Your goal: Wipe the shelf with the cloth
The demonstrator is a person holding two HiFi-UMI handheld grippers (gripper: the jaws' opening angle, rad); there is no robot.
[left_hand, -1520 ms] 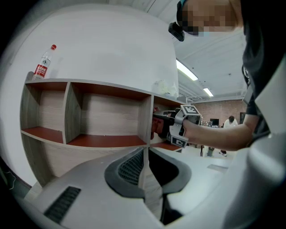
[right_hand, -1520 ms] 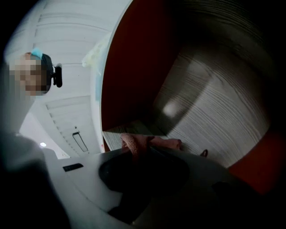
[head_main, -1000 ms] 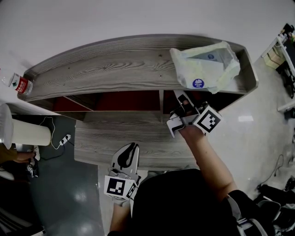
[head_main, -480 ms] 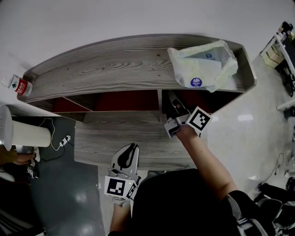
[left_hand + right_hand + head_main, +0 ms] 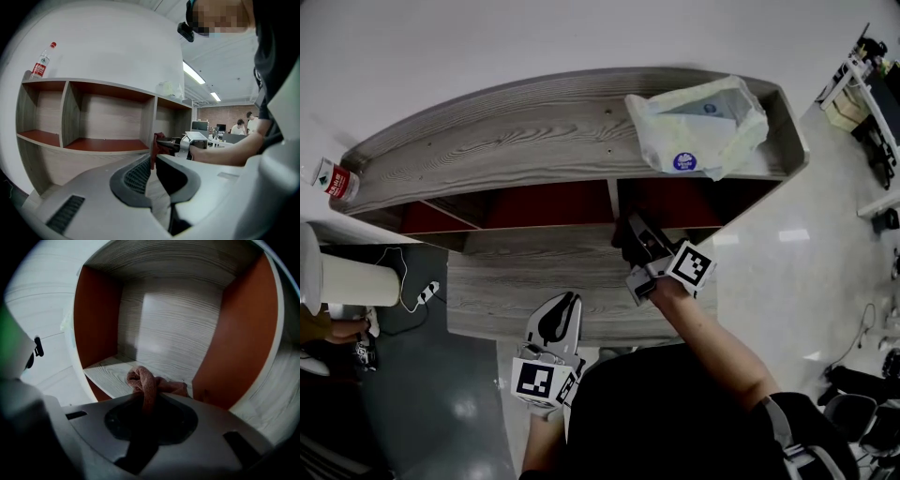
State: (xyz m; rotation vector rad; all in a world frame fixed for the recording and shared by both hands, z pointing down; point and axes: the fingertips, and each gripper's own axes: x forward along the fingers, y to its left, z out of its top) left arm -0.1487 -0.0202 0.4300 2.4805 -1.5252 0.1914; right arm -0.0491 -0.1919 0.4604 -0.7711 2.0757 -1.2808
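Head view: your right gripper (image 5: 632,242) sits at the front of the shelf (image 5: 506,141), at the mouth of the right-hand compartment, just beside the divider. Your left gripper (image 5: 555,319) hangs well apart from it, in front of the lower ledge. The shelf is grey woodgrain board with red-brown inner panels. On top are one crumpled translucent plastic bag (image 5: 698,131) at the right end and one bottle (image 5: 336,181) with a red label at the left end.

Left gripper view: the jaws are closed, tips together, with nothing between them. Three compartments are visible in a row. The cloth (image 5: 154,143) shows as a red bunch at the divider's front edge, ahead of your right gripper.

Right gripper view: the jaws are clamped on the one cloth. It is pinkish-red, knit-textured and bunched into a rope. Its long axis runs along the jaws, with the free end pointing into the compartment over the front of the grey board. I can't tell whether it touches the board.
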